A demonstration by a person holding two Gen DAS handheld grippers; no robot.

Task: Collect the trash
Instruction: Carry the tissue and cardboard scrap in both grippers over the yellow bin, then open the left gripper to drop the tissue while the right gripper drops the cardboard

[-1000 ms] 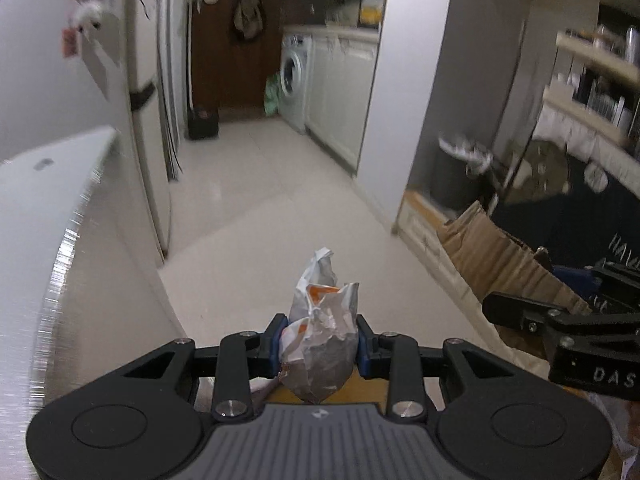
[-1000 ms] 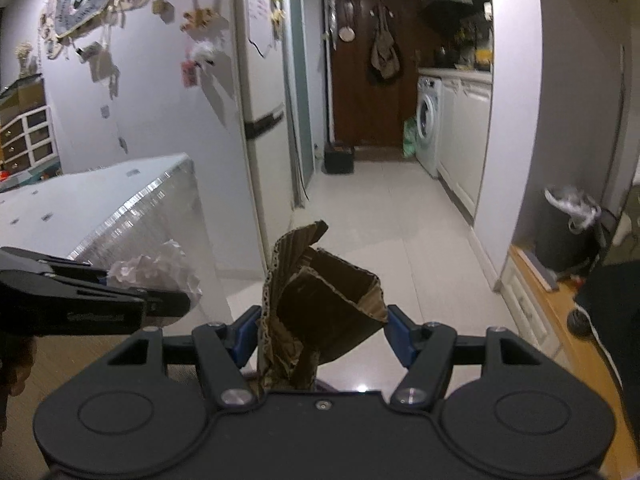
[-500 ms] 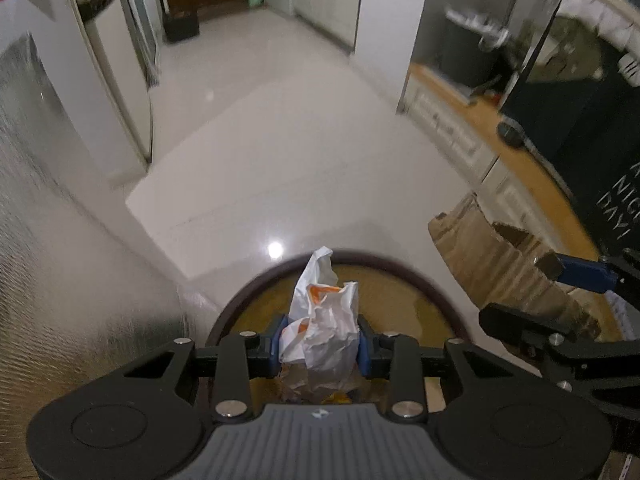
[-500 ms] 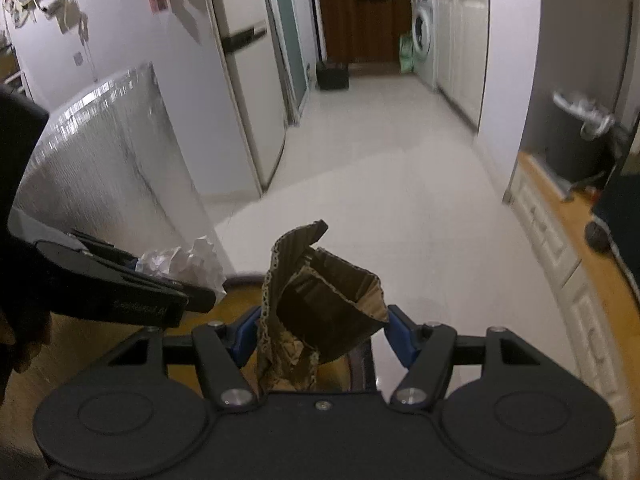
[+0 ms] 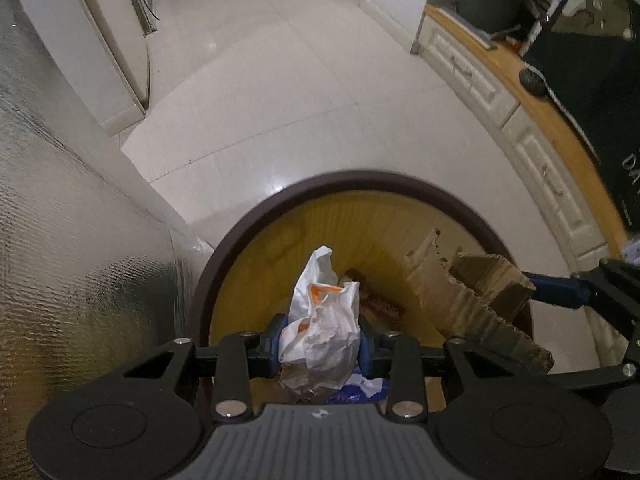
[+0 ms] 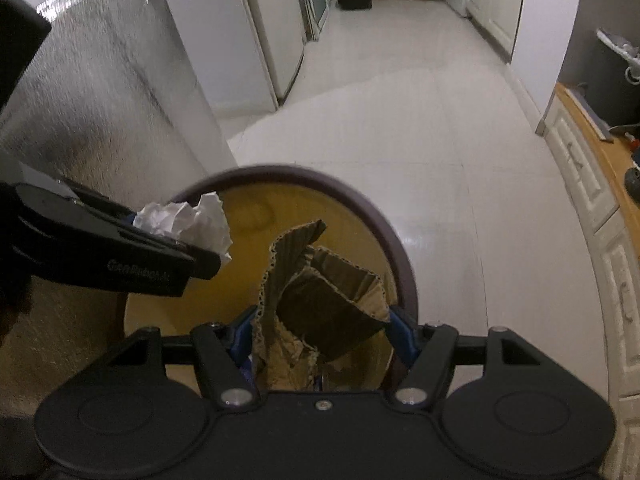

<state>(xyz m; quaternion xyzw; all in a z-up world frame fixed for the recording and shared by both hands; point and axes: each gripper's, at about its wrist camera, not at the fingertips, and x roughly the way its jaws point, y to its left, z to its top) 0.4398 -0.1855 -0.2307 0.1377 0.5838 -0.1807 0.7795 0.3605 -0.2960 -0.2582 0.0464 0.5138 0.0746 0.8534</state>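
Fingers of the left gripper [image 5: 320, 340] pinched a crumpled white wrapper [image 5: 322, 320] above the round bin [image 5: 248, 232]. Beside it, the right gripper [image 6: 320, 330] had its jaws opening around a torn cardboard piece [image 6: 320, 300], which sat between the pads over the bin's yellow interior. Beyond lay pale floor tiles [image 5: 280, 100].

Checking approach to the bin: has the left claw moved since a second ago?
Yes. The left claw, shut on the wrapper, tipped downward from the hallway onto the bin.
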